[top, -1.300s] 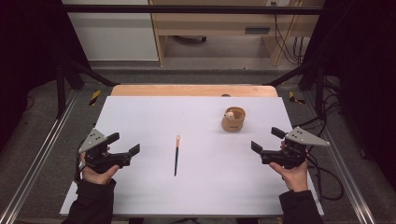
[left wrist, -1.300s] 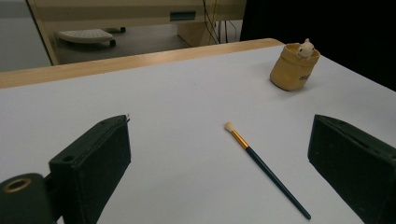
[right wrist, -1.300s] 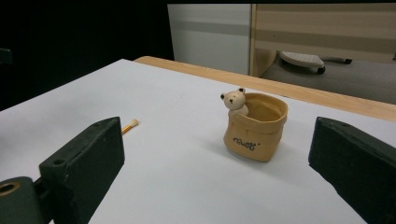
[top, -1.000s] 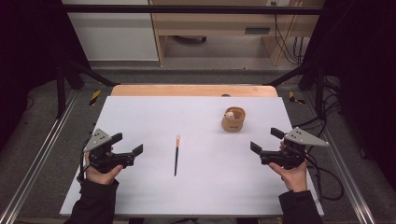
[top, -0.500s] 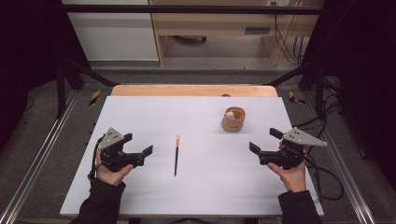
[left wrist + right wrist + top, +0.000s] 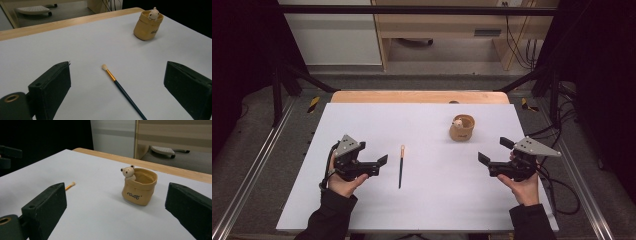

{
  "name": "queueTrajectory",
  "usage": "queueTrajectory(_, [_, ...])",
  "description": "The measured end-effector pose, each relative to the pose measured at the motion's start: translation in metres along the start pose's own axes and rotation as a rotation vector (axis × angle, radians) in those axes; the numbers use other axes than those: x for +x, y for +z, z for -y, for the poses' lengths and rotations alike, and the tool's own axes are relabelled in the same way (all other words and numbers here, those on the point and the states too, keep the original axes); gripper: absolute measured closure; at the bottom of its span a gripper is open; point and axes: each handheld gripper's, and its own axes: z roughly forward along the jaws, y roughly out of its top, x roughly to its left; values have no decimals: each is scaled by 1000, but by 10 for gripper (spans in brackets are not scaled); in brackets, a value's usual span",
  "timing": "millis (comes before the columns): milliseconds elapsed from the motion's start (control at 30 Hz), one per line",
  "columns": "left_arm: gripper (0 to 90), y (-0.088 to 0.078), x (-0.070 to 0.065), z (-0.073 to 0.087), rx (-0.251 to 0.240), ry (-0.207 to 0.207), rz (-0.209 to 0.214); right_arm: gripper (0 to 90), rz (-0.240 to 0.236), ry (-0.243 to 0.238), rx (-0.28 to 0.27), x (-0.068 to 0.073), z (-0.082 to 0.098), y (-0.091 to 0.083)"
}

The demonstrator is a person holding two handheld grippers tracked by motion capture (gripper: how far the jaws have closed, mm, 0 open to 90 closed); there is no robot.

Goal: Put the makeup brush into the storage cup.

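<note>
Two grippers are in your hands above a white table (image 6: 362, 120), both with jaws spread wide and holding nothing. Your left gripper (image 6: 381, 162) hovers at the left of the table, its jaws pointing right toward a thin brush (image 6: 401, 166) that lies flat just beside them, not touching. The brush has a dark handle, a gold band and a pale tip; the tip points away from you. In the left gripper view the brush (image 6: 121, 90) lies between the two open jaws and slightly ahead of them, running from the lower right up to its tip at centre. Your right gripper (image 6: 492, 157) hovers at the right side, well apart from the brush. A tan sack-shaped pot (image 6: 461, 128) with a small bear figure at its rim stands upright beyond the right gripper, near the far edge.
</note>
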Motion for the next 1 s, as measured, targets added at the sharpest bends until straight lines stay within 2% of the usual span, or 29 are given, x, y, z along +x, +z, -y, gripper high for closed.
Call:
queueTrajectory(367, [75,30,-11,6,79,25,4,42,0,2,0,1,0,0])
queueTrajectory(600, [97,43,-16,13,113,22,2,42,-1,0,7,1,0,2])
queueTrajectory(1000, [145,68,-27,25,215,57,-1,44,-7,2,18,3,1,7])
